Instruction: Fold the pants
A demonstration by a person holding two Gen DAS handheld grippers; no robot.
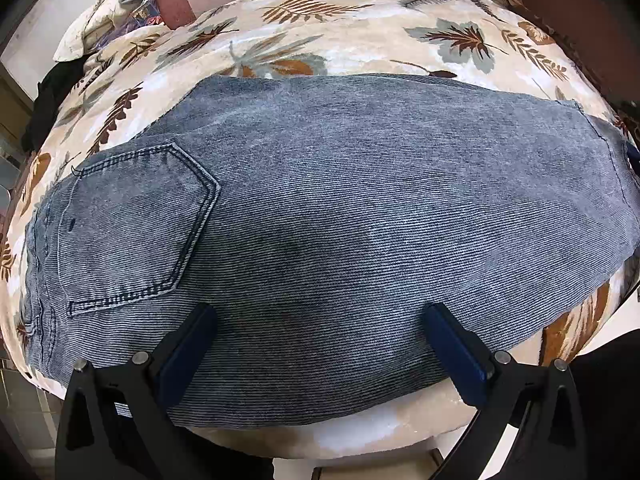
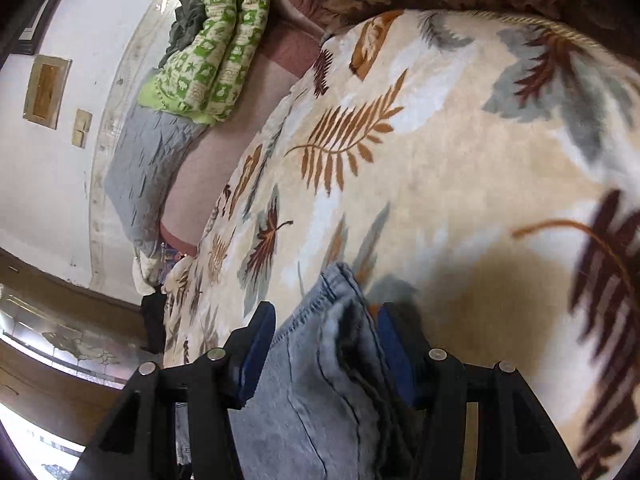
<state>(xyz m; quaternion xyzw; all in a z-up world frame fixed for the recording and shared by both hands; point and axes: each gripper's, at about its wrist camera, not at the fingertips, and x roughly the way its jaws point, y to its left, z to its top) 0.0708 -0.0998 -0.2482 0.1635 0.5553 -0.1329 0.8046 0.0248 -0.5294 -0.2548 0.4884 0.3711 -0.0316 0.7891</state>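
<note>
Blue denim pants lie flat and folded across a leaf-print blanket, with a back pocket facing up at the left. My left gripper hangs over their near edge, jaws wide open and nothing pinched between the blue pads. In the right wrist view a thick bunch of the pants runs up between the fingers of my right gripper, which is shut on it just above the blanket. The view is tilted sideways.
A green patterned quilt and a grey quilted pillow lie at the head of the bed by a white wall. Dark clothing hangs off the blanket's left edge. The bed's near edge runs just under my left gripper.
</note>
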